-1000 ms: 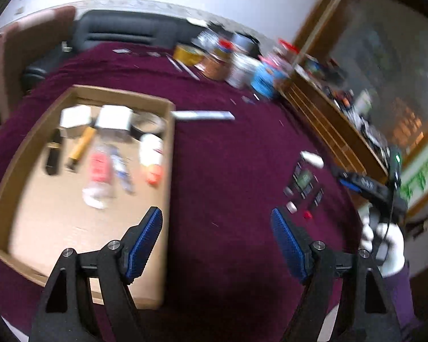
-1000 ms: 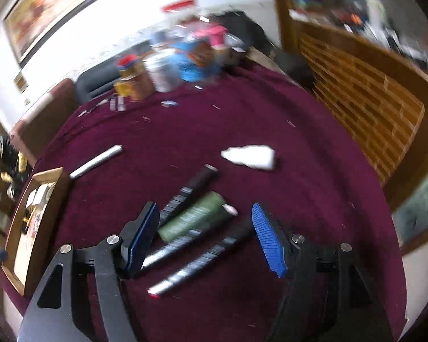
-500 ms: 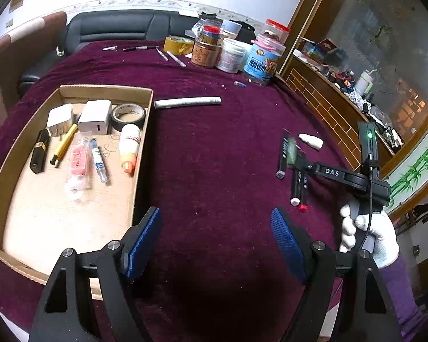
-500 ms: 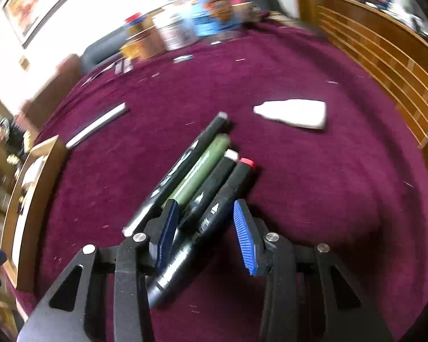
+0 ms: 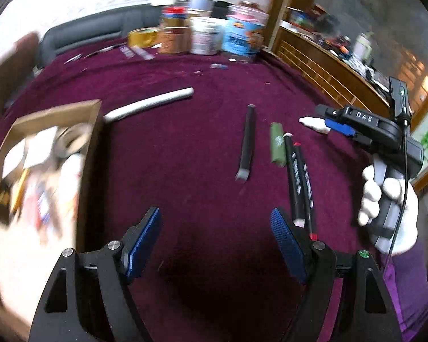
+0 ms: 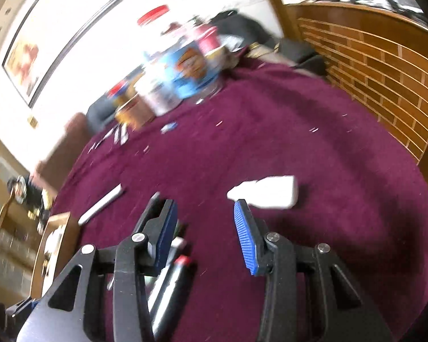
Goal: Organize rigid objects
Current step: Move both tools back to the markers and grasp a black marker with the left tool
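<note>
On the purple cloth lie a black marker (image 5: 247, 142), a green tube (image 5: 278, 147) and two black markers (image 5: 301, 183) side by side. My left gripper (image 5: 214, 242) hangs open above bare cloth, its right finger close to the near ends of the two markers. A gloved hand (image 5: 385, 199) holds my right gripper (image 6: 205, 225), which is open but narrow, with only cloth between its pads. A small white bottle (image 6: 266, 192) lies just past its right fingertip. The markers (image 6: 171, 273) lie under its left finger.
A cardboard box (image 5: 95, 108) with several small items stands at the left. A long white stick (image 5: 148, 104) lies beside it. Jars and tins (image 5: 202, 38) crowd the far edge, with small bits near them. A wooden lattice cabinet (image 6: 385, 65) borders the right side.
My left gripper has swung right, from over the box edge to beside the markers. The right gripper's jaws have narrowed, and it has moved off the markers to the white bottle.
</note>
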### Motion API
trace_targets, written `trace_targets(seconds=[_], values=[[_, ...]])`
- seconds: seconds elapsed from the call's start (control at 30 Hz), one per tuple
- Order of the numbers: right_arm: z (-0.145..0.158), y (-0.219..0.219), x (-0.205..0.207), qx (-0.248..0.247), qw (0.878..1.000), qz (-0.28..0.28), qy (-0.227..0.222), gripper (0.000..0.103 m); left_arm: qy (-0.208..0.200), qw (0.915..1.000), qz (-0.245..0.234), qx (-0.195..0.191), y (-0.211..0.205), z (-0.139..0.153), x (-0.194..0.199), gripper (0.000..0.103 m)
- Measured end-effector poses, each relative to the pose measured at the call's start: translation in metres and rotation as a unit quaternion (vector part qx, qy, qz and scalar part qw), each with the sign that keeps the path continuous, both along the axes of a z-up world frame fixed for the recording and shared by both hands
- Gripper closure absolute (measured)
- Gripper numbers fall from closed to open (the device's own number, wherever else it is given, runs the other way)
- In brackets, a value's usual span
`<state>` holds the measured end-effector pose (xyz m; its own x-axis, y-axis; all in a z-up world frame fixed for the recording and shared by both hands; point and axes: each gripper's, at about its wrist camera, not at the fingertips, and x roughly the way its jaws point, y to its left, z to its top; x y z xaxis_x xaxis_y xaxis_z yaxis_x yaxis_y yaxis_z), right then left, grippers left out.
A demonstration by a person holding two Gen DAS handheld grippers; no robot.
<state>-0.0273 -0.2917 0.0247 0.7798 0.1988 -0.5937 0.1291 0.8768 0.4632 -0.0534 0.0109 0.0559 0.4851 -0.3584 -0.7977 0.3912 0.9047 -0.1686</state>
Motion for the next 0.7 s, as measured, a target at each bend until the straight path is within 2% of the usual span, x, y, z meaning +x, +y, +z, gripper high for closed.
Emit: trace_targets(seconds=[0.1, 0.27, 0.43, 0.47, 0.53, 0.57, 0.7], values=[[-0.013, -0.011, 0.000, 0.021, 0.999, -0.013, 0.022, 0.064, 0.004, 0.9997, -0.013, 0.021, -0.027, -0.008, 0.025, 0.031], [-0.011, -0.017, -0.006, 0.042, 0.999, -0.024, 0.010, 0.064, 0.003, 0.9989, -0.033, 0.034, -0.068, -0.018, 0.059, 0.031], [-0.012, -0.027, -0.006, 0.066, 0.997, -0.031, 0.009, 0.064, -0.012, 0.9966, -0.041, 0.070, -0.093, -0.029, 0.087, 0.031], [-0.013, -0.030, -0.006, 0.072, 0.997, -0.034, 0.011, 0.064, -0.012, 0.9962, -0.044, 0.074, -0.095, -0.031, 0.091, 0.034], [-0.014, -0.034, -0.006, 0.080, 0.996, -0.039, 0.011, 0.064, -0.018, 0.9947, -0.047, 0.089, -0.100, -0.036, 0.097, 0.066], [-0.014, -0.036, -0.006, 0.081, 0.996, -0.042, 0.010, 0.064, -0.011, 0.9945, -0.050, 0.091, -0.101, -0.040, 0.098, 0.089], [-0.015, -0.032, -0.005, 0.075, 0.996, -0.039, 0.018, 0.064, -0.010, 0.9962, -0.041, 0.077, -0.084, -0.037, 0.092, 0.092]])
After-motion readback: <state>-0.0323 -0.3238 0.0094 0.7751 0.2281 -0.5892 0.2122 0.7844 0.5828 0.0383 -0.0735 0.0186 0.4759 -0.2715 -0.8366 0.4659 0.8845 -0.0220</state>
